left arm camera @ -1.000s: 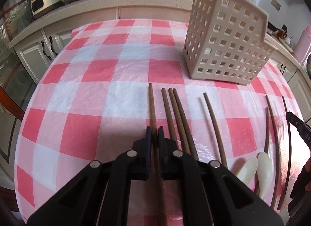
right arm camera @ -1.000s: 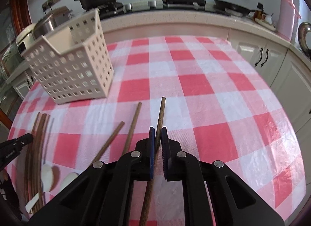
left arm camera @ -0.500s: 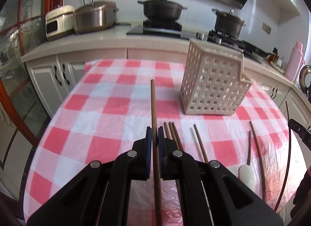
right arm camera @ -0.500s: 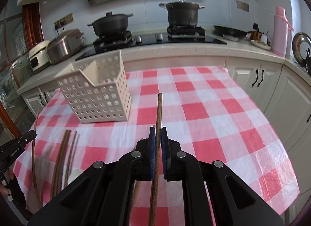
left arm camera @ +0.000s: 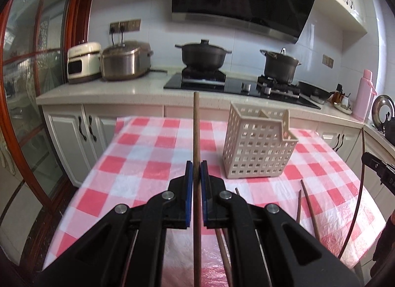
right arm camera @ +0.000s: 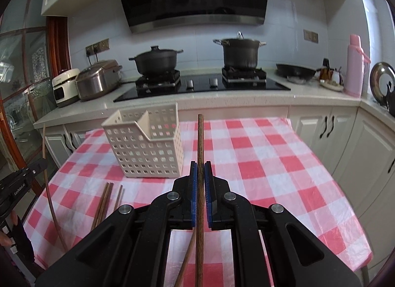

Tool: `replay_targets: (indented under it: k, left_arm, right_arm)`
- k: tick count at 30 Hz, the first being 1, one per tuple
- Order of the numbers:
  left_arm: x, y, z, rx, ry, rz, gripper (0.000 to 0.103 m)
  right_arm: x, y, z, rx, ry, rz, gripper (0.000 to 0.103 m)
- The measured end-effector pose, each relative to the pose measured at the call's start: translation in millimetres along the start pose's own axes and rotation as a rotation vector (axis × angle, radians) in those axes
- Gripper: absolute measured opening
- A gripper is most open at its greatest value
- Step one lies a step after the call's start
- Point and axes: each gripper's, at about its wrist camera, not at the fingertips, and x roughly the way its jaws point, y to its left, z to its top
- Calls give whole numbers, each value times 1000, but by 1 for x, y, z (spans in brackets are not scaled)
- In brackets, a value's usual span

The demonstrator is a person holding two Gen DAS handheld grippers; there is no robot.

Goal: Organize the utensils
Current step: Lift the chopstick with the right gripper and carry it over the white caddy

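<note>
My left gripper [left arm camera: 196, 166] is shut on a brown wooden chopstick [left arm camera: 196, 126] and holds it upright, well above the table. My right gripper [right arm camera: 200, 166] is shut on another wooden chopstick [right arm camera: 200, 138], also raised. A cream perforated utensil basket [left arm camera: 259, 150] stands on the checked table, ahead and right of the left gripper; in the right wrist view the basket [right arm camera: 145, 148] is ahead and left. Loose chopsticks [right arm camera: 103, 199] lie on the cloth in front of the basket.
The red-and-white checked tablecloth [right arm camera: 259, 163] covers the table. Behind it runs a counter with a stove, two dark pots [left arm camera: 203, 54], a rice cooker [left arm camera: 126, 61] and a pink flask [right arm camera: 355, 64]. Each gripper shows at the edge of the other's view.
Both grippers have lifted their chopsticks off the cloth and risen, tilting up from the table to face the counter. The spoons have dropped out of view.
</note>
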Motion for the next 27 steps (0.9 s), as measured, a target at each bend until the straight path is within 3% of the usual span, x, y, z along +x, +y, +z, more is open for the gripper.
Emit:
replay_targets:
  k: [19, 27]
  left_arm:
    - [-25, -12, 28, 42, -120, -11, 6]
    - [-19, -26, 61, 59, -136, -70, 6]
  right_arm:
    - [-12, 12, 29, -50, -101, 24, 9]
    - [-5, 17, 57, -74, -131, 52, 8]
